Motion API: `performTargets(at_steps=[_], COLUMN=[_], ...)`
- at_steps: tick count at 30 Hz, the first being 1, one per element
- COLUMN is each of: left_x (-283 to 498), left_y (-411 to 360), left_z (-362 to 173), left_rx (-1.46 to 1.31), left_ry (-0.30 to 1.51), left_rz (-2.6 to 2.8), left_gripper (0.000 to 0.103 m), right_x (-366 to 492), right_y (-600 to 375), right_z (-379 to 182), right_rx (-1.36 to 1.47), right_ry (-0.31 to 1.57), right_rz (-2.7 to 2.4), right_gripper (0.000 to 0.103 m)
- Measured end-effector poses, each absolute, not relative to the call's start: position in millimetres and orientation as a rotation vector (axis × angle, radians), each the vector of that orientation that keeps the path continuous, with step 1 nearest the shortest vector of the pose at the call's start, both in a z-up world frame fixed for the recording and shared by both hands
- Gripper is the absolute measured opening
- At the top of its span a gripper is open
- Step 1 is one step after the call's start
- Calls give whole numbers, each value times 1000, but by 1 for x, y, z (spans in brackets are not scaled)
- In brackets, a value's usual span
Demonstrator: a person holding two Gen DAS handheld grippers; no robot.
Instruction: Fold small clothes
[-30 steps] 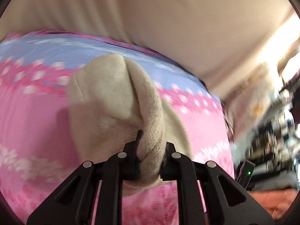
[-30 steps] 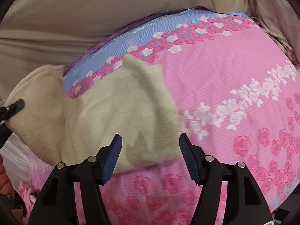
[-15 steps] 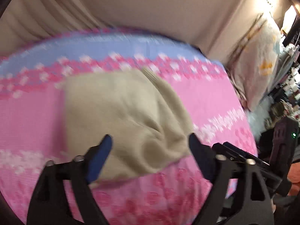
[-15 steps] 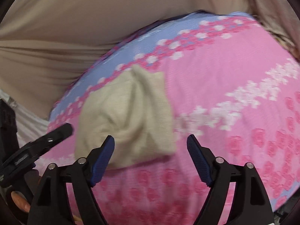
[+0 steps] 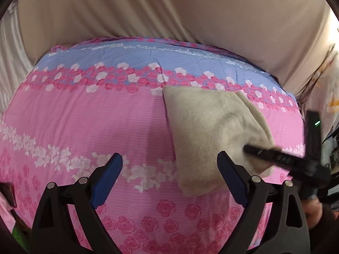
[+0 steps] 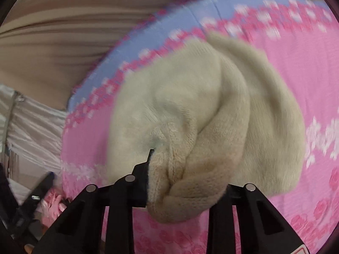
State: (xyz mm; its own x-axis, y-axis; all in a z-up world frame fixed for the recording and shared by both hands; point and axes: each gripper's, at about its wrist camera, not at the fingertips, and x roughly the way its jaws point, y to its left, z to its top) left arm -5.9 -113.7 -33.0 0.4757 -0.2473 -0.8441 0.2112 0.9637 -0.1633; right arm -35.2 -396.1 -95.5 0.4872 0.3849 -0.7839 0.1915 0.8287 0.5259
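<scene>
Floral bedspread [image 5: 89, 116] fills my view, pink with blue band at 12 o'clock

Beige knit garment [image 5: 211, 131] lies on it at 3 o'clock in left view, folded over at least once by look of it, edges uneven

My right gripper [image 6: 186, 182] clenched on bunched near edge; further fold or tidy left, I judge

My left gripper [image 5: 169, 175] released, jaws wide apart, grasping nothing

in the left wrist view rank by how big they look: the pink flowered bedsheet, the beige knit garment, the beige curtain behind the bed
1. pink flowered bedsheet, fills most of the frame
2. beige curtain, though it is farther away, so unsure
3. beige knit garment, clearly smallest
</scene>
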Motion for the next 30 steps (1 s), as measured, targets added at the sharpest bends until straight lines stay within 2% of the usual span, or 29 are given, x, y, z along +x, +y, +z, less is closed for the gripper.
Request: performTargets(at_steps=[3,5,7,10,12,14,16,18,19,25,30], left_x=[-7,-8,-8,-6,-3,-3,-1,2,2,4,7], left_y=[-113,-121,-131,-146,-155,-161,-166,-174,-178,-188,-192], left_z=[-31,-31,-36,-51,-58,-58,-60,-63,-64,-71,-80], left_rx=[-49,-35,-19,-14,-1,11,15,40,57,107,112], left_ry=[1034,1032,1039,1081,1118,1111,1113,1131,1135,1149,1178], left_rz=[-285,-309,-332,-368,-378,-381,-384,-385,-386,-391,-394], left_gripper=[88,89,89,89,89,89,90,90,90,90,90], right_x=[-51,-66,-72,-74,-86,-89,-89,-87,-89,-87,-72], right_y=[-406,-416,-430,-448,-454,-453,-449,-442,-436,-433,-449], right_z=[-31,-18,-52,-146,-135,-99,-71,-51,-44,-47,-132], right_rx=[572,468,385,379,458,434,358,249,212,274,248], right_ry=[914,876,952,1214,1138,1056,988,947,938,942,1160], right_rz=[162,90,-4,-75,-72,-83,-107,-128,-117,-107,-181], right_gripper=[24,25,32,34,36,46,46,36,22,21,23])
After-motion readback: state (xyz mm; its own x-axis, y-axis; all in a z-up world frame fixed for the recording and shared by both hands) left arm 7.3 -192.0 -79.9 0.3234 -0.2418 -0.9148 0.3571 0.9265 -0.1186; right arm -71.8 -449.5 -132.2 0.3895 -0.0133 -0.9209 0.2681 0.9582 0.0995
